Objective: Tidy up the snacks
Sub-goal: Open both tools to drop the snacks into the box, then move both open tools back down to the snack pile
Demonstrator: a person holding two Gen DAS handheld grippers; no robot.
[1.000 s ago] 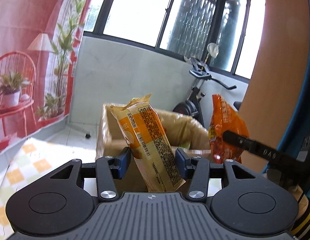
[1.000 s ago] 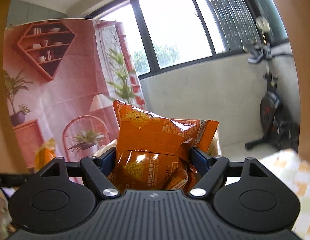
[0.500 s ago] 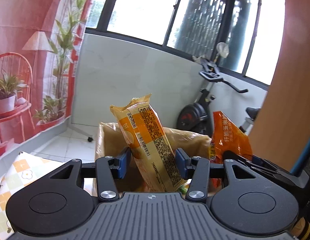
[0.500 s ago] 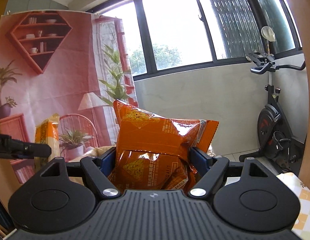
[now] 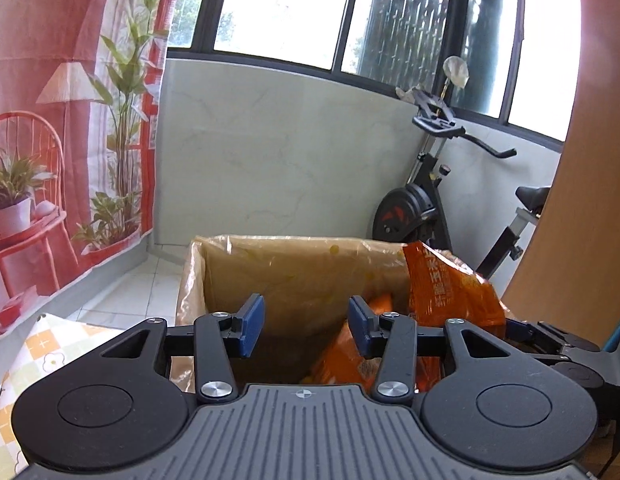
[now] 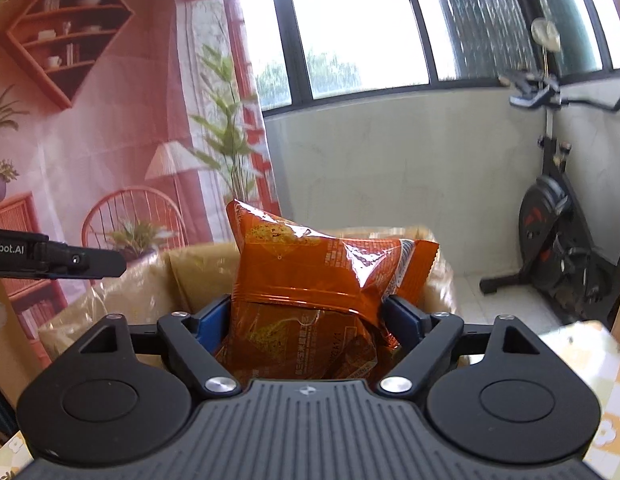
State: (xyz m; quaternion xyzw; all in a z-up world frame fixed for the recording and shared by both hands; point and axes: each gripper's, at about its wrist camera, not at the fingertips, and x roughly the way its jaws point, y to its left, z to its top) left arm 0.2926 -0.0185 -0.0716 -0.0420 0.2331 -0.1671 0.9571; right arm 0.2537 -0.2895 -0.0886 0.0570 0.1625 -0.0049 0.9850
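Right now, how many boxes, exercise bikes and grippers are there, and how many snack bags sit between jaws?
cardboard box: 1
exercise bike: 1
grippers: 2, left gripper, right gripper
orange snack bag between the right jaws, just now opening: 1
Total: 5

Bright daylight thru dark-framed windows (image 5: pixel 278 12) w/ grille on rt pane. Pale marble-look wall (image 5: pixel 278 160) below. Printed red backdrop (image 5: pixel 50 80) (chair, plants, lamp) on left. Exercise bike (image 5: pixel 426 196) in corner, white tile floor (image 5: pixel 130 292).
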